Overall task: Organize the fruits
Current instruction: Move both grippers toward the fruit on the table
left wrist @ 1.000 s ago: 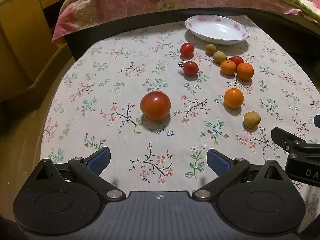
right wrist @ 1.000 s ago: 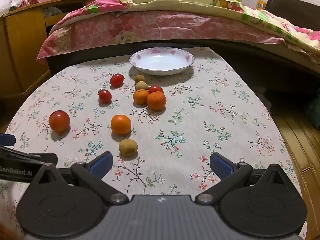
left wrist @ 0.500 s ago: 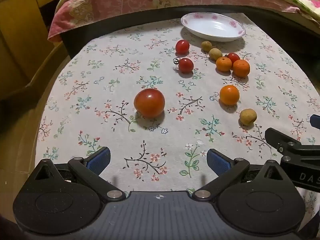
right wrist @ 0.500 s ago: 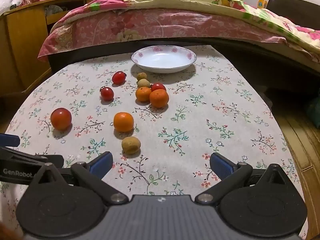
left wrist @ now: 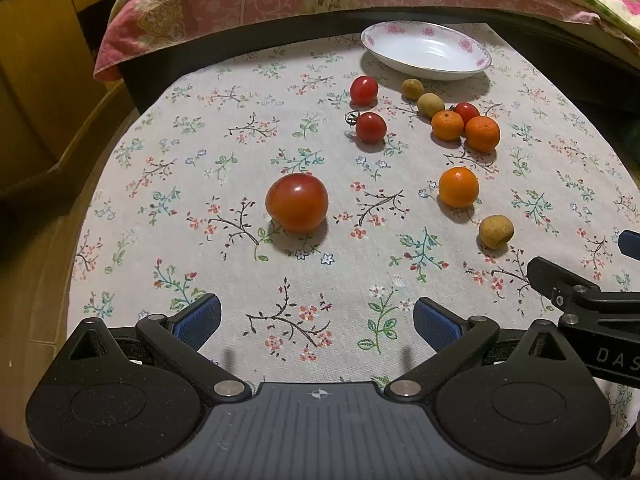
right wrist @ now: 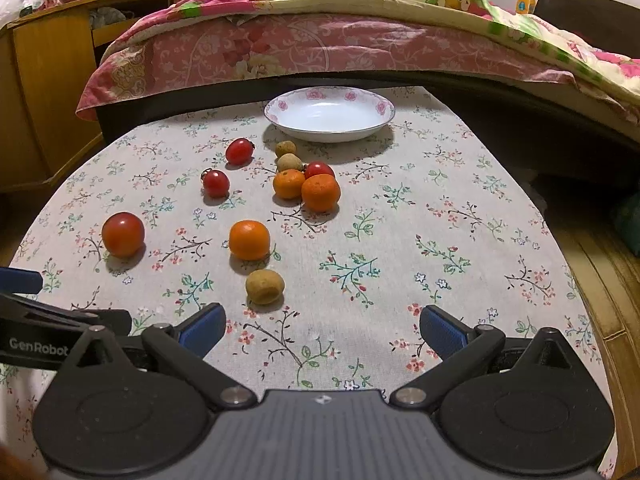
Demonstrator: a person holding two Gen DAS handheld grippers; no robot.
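While both tongs [left wrist: 316, 318] [right wrist: 322, 326] gape empty, big tomato [left wrist: 297, 202] sits unobstructed; plate [left wrist: 426, 51] beyond fruit cluster.

Surface [right wrist: 460, 184]: pale grey cloth, printed with small red, blue and green flower sprigs. Plate [right wrist: 280, 110]: white, pink rose rim. Large tomato [left wrist: 297, 202]: orange-red, glossy. Three cherry tomatoes [left wrist: 371, 127]: deep red. Three mandarins [left wrist: 458, 187]: bright orange. Three small round fruits [left wrist: 496, 231]: dull tan-brown. Bed cover [right wrist: 280, 48]: pink floral, with a green-and-yellow layer on top. Left hand-held gripper [left wrist: 317, 319]: black body, blue pads [left wrist: 200, 318]. Right hand-held gripper [right wrist: 322, 325]: the same colours
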